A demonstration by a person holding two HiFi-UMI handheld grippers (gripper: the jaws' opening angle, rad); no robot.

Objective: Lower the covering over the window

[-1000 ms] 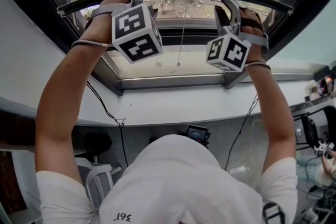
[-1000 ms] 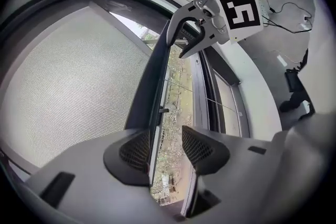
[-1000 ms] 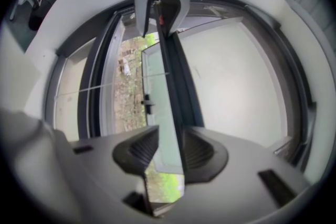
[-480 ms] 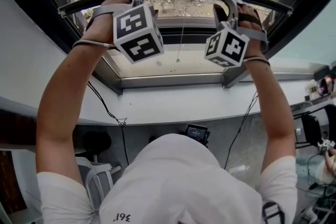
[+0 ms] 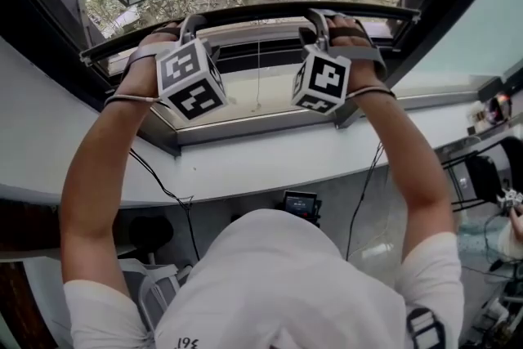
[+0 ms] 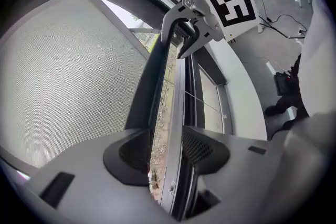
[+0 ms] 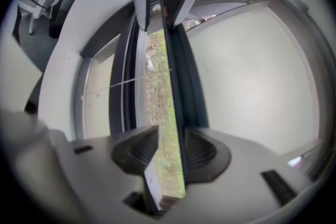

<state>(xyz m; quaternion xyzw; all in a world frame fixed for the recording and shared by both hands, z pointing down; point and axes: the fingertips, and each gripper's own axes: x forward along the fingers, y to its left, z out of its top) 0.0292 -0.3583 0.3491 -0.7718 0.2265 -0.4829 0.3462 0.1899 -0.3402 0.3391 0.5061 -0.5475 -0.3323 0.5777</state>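
**Shade pull-down: both claws hooked on btm bar, part-way down by my read.**
L gripper (image 5: 192, 20) at 11 o'clock, R gripper (image 5: 315, 16) at 1 o'clock: jaws apart, astride bar (image 5: 253, 11), not clamped. Mesh shade (image 6: 63, 71) beyond, above bar. Rec: keep hands level and pull evenly, else bar tilts or slips out.

White sill (image 5: 270, 163) under window (image 5: 237, 98); black cable (image 5: 155, 176) crosses it. Grey floor (image 5: 382, 217): chair (image 5: 159, 294), small screen device (image 5: 300, 204).

Matt, fine-woven grey mesh on the shade (image 6: 63, 76). Smooth dark bar (image 5: 261, 11), slight sheen. Matt grey plastic on the left claw (image 6: 165, 150); black textured pads (image 6: 202, 148). Smooth white sill (image 5: 245, 163), faintly glossy. White cloth shirt (image 5: 278, 282), matt, creased.
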